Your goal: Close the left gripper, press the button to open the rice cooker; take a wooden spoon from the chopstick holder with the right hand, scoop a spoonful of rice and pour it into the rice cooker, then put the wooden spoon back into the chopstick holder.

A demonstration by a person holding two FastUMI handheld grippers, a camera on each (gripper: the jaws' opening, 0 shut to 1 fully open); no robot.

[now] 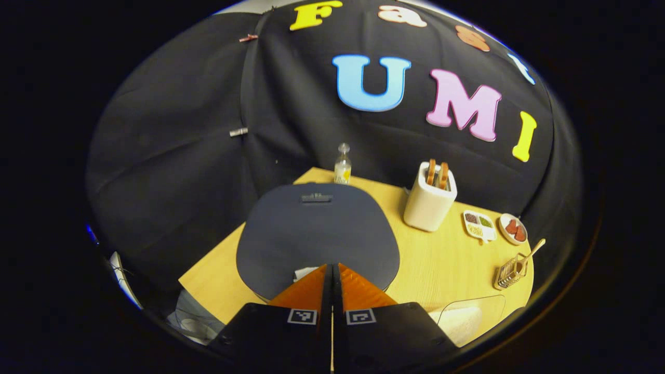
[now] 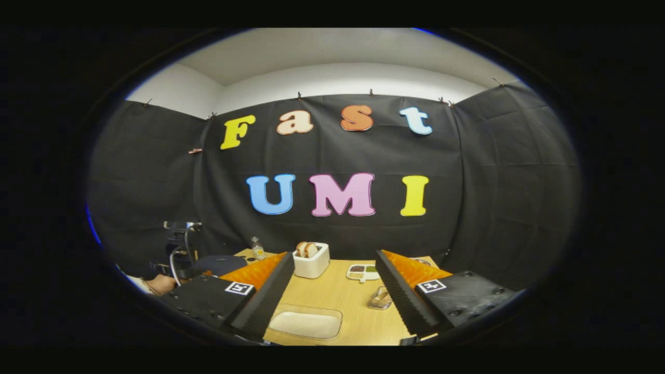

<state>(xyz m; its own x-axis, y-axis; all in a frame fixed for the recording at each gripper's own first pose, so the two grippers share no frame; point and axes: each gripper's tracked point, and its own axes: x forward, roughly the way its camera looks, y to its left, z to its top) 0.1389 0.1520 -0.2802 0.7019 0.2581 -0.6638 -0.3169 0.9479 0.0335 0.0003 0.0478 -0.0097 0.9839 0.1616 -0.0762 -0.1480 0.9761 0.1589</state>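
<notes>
Table [image 1: 426, 259]: light wood.
Left edge: rice cooker [image 1: 317, 234], lid shut.
Back edge: bottle [image 1: 342, 165], white toaster [image 1: 430, 200].
Right edge: chopstick holder [image 1: 511, 272], two small dishes [image 1: 479, 225].
Front edge: rice tray [image 2: 305, 323].

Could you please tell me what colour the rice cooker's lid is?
Dark blue-grey, matte; the closed rice cooker lid shows best in the left gripper view.

Dark grey rice cooker [image 1: 317, 234] lid, pale wood-grain tabletop [image 1: 441, 259], white toaster [image 1: 429, 200] with brown bread, white rice [image 2: 304, 324] in clear tray.
</notes>
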